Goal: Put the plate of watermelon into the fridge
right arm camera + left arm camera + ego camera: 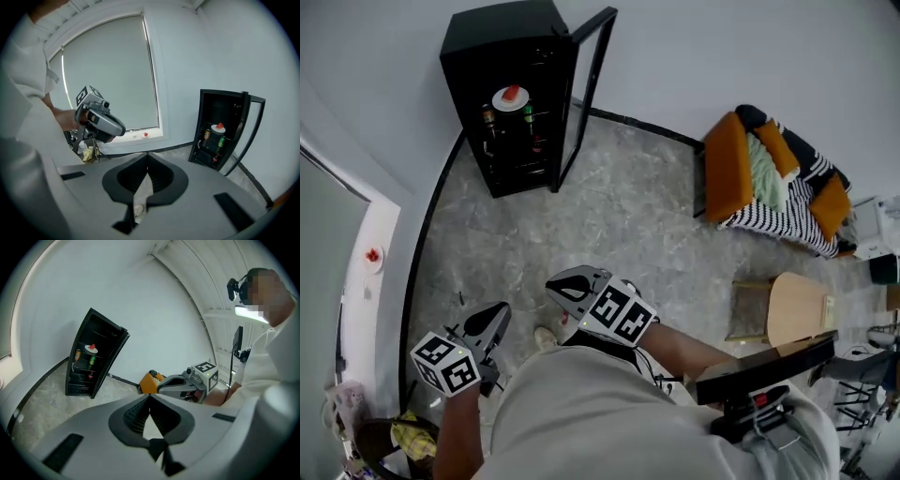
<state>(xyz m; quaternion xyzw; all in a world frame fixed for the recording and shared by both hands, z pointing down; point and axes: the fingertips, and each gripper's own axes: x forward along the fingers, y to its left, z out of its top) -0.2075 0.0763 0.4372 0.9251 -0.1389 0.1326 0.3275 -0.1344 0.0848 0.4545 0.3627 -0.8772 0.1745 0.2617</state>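
1. Left gripper (497, 314) and right gripper (562, 284): jaws together, both empty.
2. Plate of watermelon (511, 97) sits on the fridge's (502, 42) top shelf, upper left.
3. Door (589, 89) stands open; left unclosed, the fruit could warm.

White shirt (581, 412); pale grey left gripper (495, 314) and right gripper (558, 284), black ribbed pads (133, 416); white cubes (445, 364) bearing black square markers.

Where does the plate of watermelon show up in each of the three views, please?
Head view: plate of watermelon at upper left, on an upper shelf inside the fridge.
Left gripper view: the plate is left of centre, in the fridge.
Right gripper view: the plate is right of centre, in the fridge.
Shared landmark: the black fridge, door open.
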